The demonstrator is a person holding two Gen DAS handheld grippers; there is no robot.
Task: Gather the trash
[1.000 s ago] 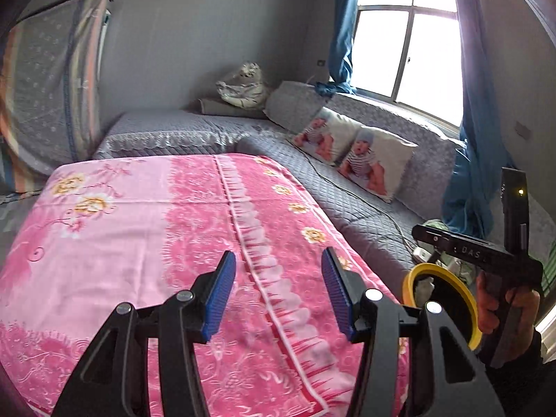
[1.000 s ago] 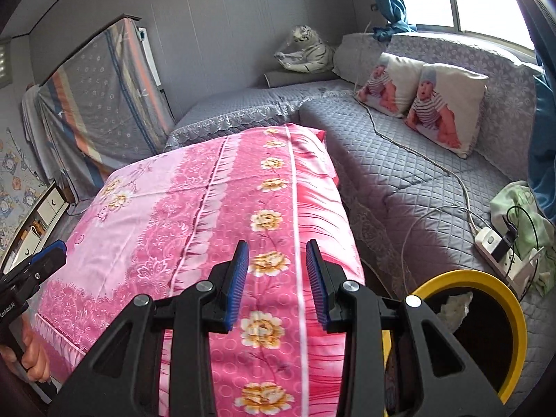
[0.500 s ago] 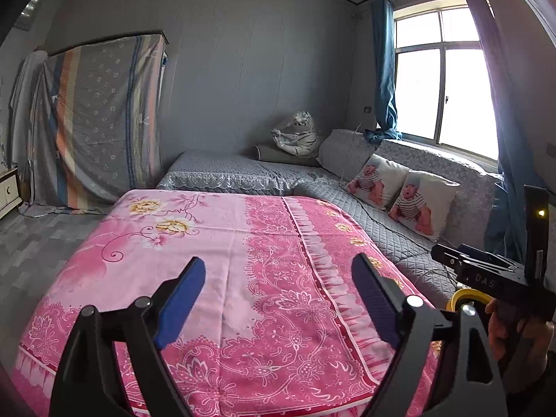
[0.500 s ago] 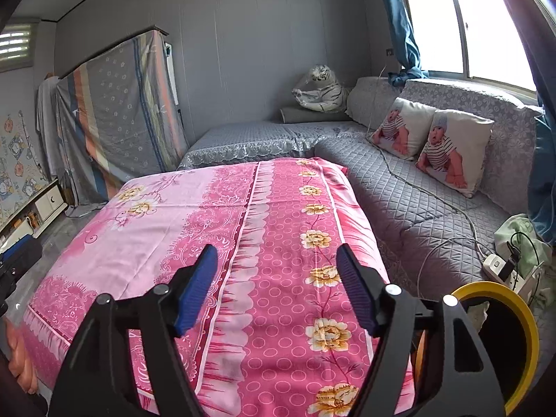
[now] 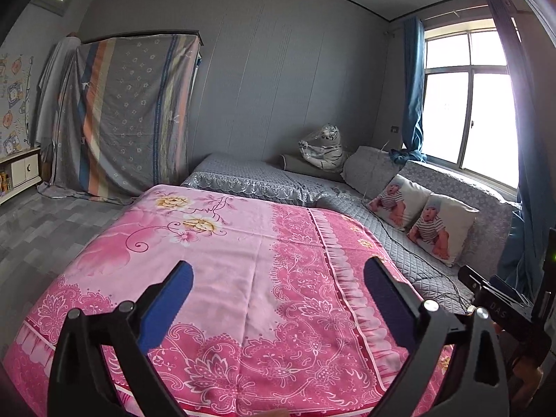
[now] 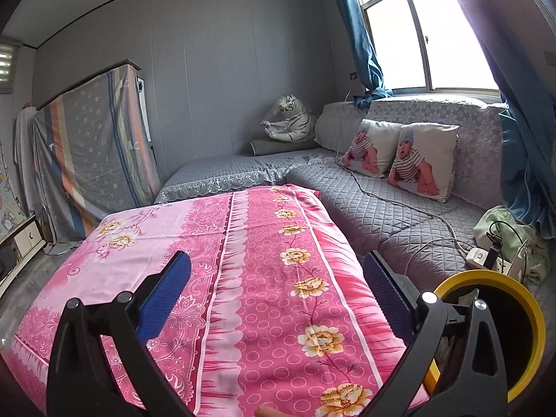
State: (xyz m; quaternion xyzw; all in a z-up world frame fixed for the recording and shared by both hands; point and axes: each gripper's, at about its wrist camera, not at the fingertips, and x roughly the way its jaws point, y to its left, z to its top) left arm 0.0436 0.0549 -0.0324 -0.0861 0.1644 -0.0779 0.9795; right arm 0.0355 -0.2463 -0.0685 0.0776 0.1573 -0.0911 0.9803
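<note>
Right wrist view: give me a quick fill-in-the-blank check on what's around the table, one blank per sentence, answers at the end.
1. The table is covered by a floral cloth that is mainly ____ in colour.
2. The bin at the table's right edge has a ____ rim.
3. The two cushions on the grey sofa each show a picture of a ____.
4. The stuffed toy in the sofa's far corner is a white ____.

Missing words: pink; yellow; baby; tiger
</note>
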